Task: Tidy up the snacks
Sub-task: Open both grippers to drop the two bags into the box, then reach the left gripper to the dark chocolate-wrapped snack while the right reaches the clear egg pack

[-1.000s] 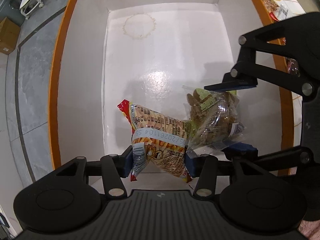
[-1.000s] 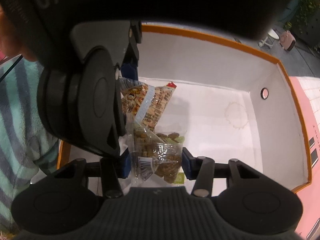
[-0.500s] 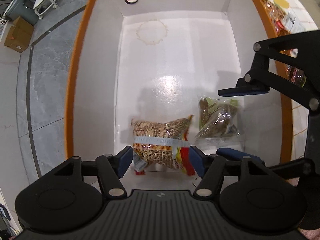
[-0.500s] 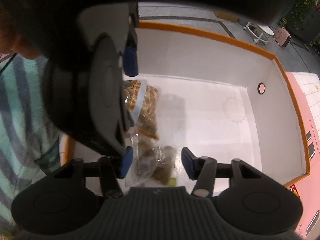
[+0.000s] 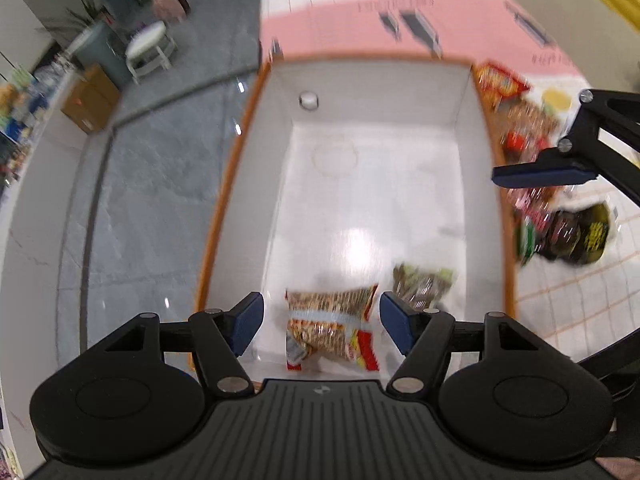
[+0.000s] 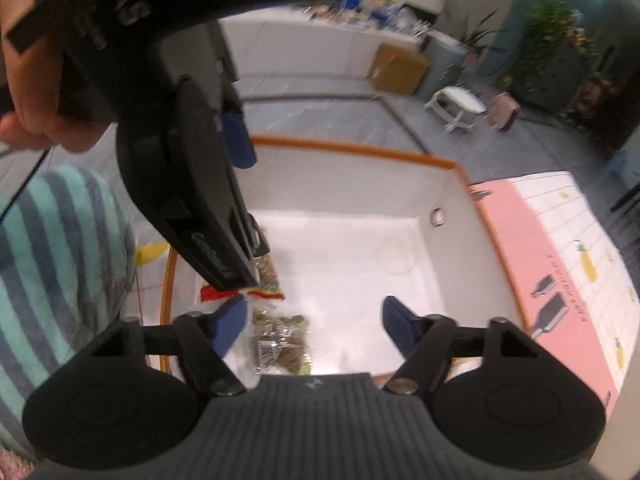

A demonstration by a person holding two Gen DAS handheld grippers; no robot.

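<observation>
White box (image 5: 476,128), orange rim: orange snack packet (image 5: 330,322) and clear nut bag (image 5: 422,284) inside. Left gripper (image 5: 320,318) and right gripper (image 6: 310,322): fingers spread, empty.

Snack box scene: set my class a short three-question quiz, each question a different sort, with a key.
1. True or false: the left hand-held gripper is clamped on the orange snack packet.
2. How many packets lie inside the white box?
3. The loose snacks still outside lie: A) on the floor B) on the tablecloth beside the box C) on the stool.

Key: 1 false, both the left and the right hand-held gripper are open; 2 two, the orange one and the clear packet; 3 B.
</observation>
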